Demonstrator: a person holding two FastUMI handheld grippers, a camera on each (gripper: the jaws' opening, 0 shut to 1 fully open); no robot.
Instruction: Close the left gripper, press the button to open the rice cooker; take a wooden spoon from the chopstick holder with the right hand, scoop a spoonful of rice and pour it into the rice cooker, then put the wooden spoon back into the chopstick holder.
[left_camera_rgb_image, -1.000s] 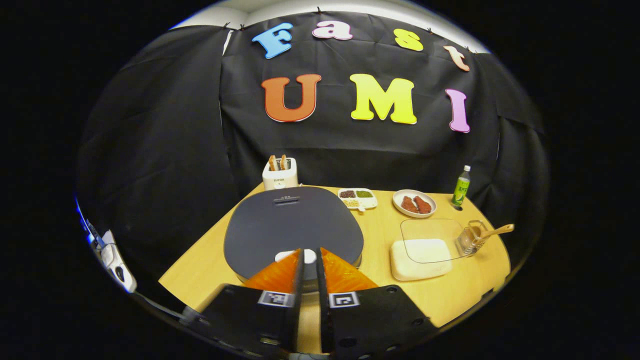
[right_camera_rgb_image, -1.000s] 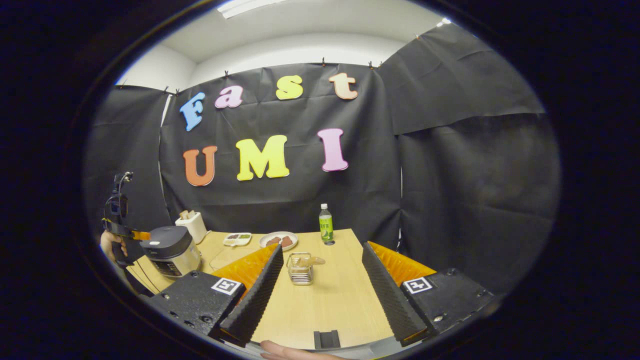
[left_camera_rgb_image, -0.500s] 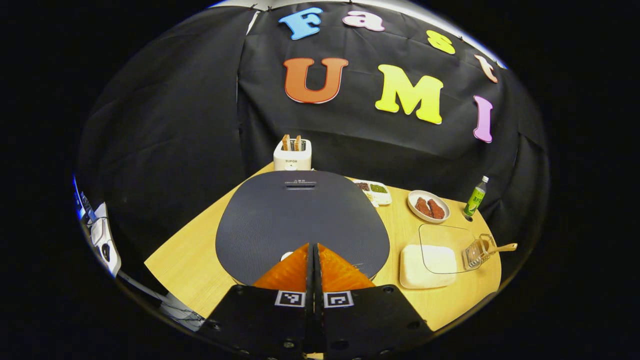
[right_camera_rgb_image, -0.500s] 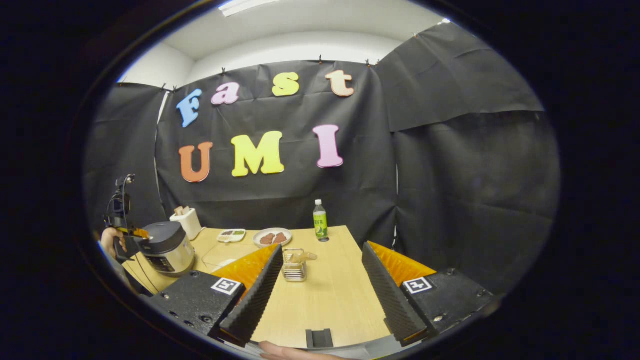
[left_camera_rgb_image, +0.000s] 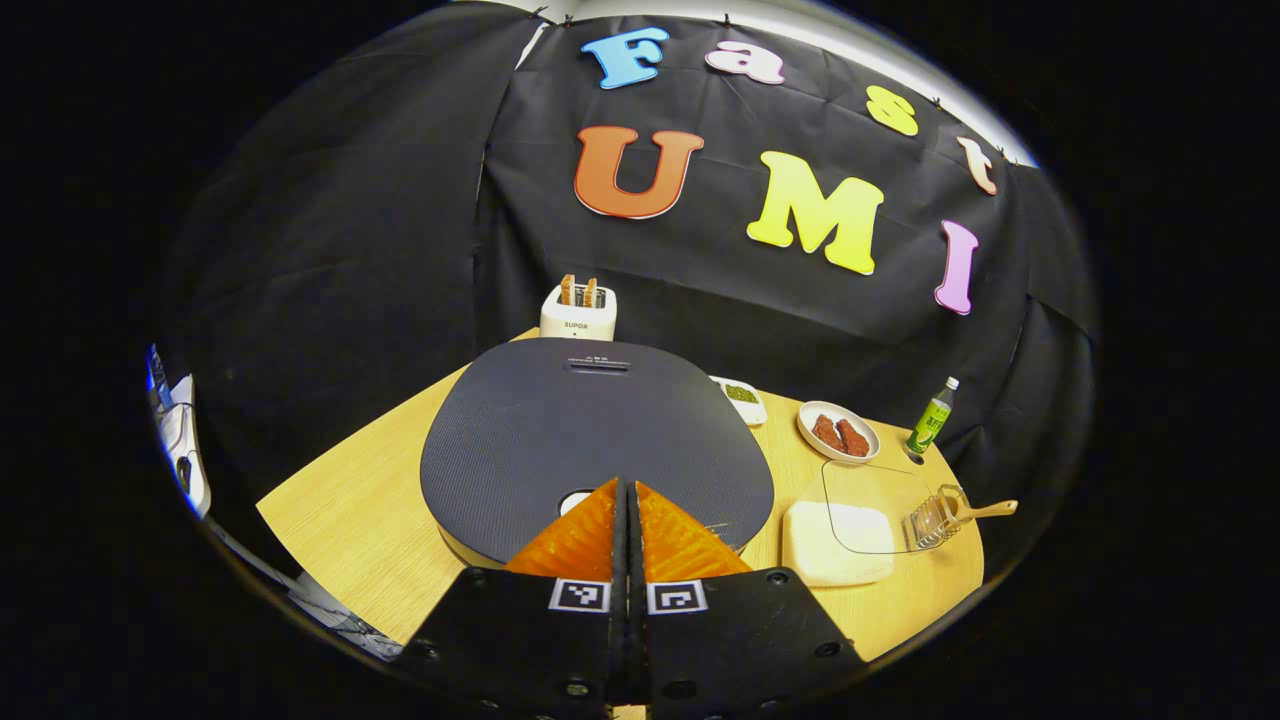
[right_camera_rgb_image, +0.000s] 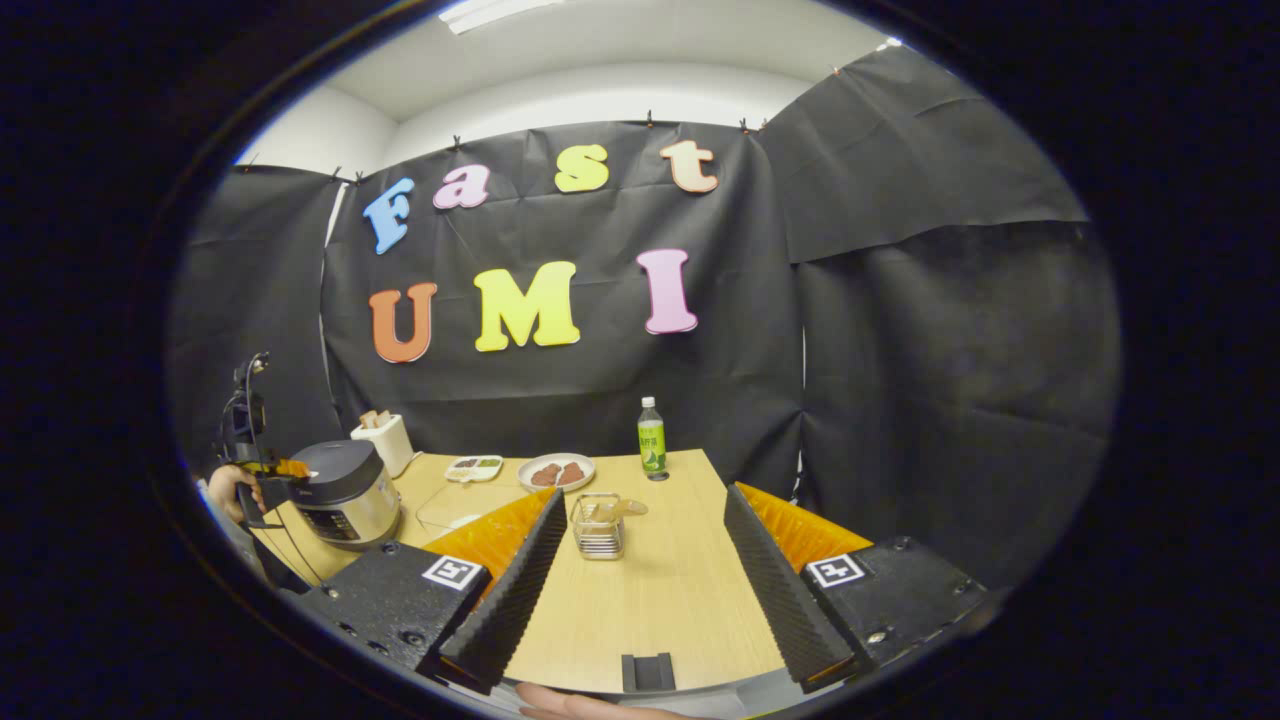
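Left gripper view: the rice cooker (left_camera_rgb_image: 597, 440) sits lid down, dark and flat-topped, on the wooden surface (left_camera_rgb_image: 350, 520). The left gripper (left_camera_rgb_image: 627, 490), fingers pressed together, points at its front edge. Right gripper view: the right gripper (right_camera_rgb_image: 645, 520) is spread wide, chopstick holder (right_camera_rgb_image: 598, 526) with wooden spoon (right_camera_rgb_image: 615, 510) at 12 o'clock.
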